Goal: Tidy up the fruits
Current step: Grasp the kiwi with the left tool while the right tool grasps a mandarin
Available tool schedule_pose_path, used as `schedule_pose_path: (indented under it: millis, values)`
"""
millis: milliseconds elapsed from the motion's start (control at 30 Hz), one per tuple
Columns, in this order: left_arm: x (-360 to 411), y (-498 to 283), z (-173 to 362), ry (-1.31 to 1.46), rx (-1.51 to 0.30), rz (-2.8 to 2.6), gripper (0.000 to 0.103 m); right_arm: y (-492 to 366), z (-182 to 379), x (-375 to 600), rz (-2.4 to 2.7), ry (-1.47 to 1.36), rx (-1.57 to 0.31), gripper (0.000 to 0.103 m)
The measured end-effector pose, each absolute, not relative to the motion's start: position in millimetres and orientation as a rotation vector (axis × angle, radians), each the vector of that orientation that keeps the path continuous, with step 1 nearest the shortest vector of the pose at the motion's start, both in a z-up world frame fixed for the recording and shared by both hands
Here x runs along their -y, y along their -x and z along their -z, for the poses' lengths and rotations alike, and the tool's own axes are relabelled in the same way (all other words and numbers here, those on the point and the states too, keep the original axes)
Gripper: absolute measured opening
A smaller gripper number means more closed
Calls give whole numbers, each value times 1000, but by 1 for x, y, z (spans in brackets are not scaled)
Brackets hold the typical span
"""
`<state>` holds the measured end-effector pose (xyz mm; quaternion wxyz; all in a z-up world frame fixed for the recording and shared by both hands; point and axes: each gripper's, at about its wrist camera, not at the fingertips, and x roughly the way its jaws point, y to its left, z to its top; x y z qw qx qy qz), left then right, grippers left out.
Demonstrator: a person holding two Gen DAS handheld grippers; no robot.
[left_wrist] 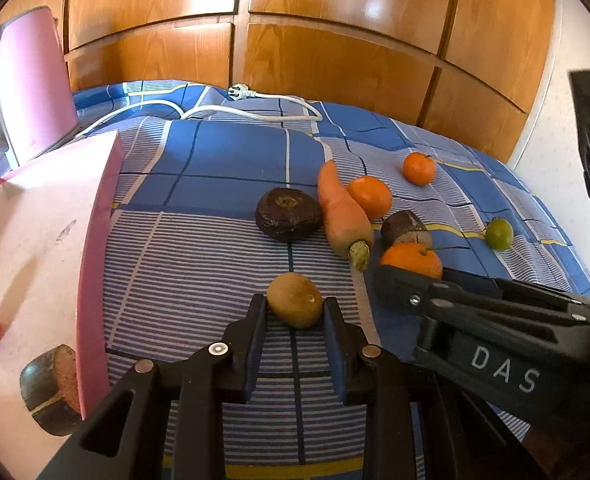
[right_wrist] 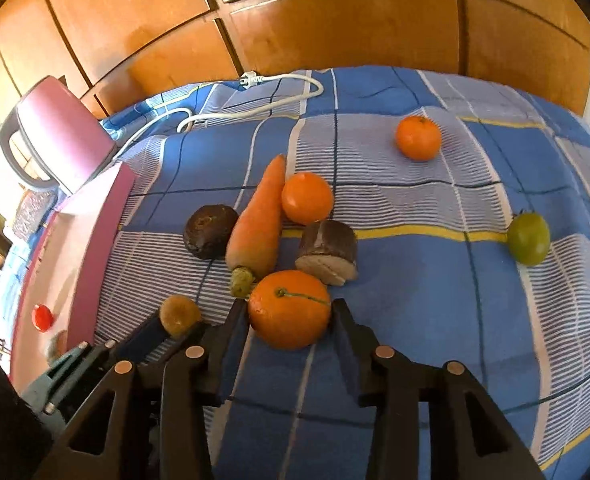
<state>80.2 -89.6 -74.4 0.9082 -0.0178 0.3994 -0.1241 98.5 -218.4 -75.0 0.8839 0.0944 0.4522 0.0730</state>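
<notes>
Where fruits lie scattered, carrot point(right_wrist: 257, 216) lengthwise, tip away, stem end nearest.

Blue checked/striped cloth point(right_wrist: 415, 280), pink tray point(left_wrist: 99, 240), orange tangerine point(right_wrist: 289, 310), brown kiwi point(left_wrist: 295, 300)

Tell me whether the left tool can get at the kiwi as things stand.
Probably yes: the kiwi sits between the open fingers of the left tool, with nothing in between.

Both wrist views look forward and down, close over the blue checked cloth point(left_wrist: 231, 152). The left view has a kiwi point(left_wrist: 295, 300) between its jaws; the right view, from its right, frames a tangerine point(right_wrist: 289, 310). Both share the carrot point(left_wrist: 343, 216) beyond the jaws.
</notes>
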Motion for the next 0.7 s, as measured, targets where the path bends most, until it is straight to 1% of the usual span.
schedule_pose_path:
  millis: [133, 333, 700]
  values:
    - [91, -79, 74, 13, -819, 253, 29, -91, 76, 224, -140, -159, -916, 41]
    - [93, -79, 73, 3, -816, 250, 29, -86, 81, 234, -179, -204, -872, 41]
    - [91, -79, 73, 14, -830, 258, 27, -76, 78, 234, -149, -165, -866, 40]
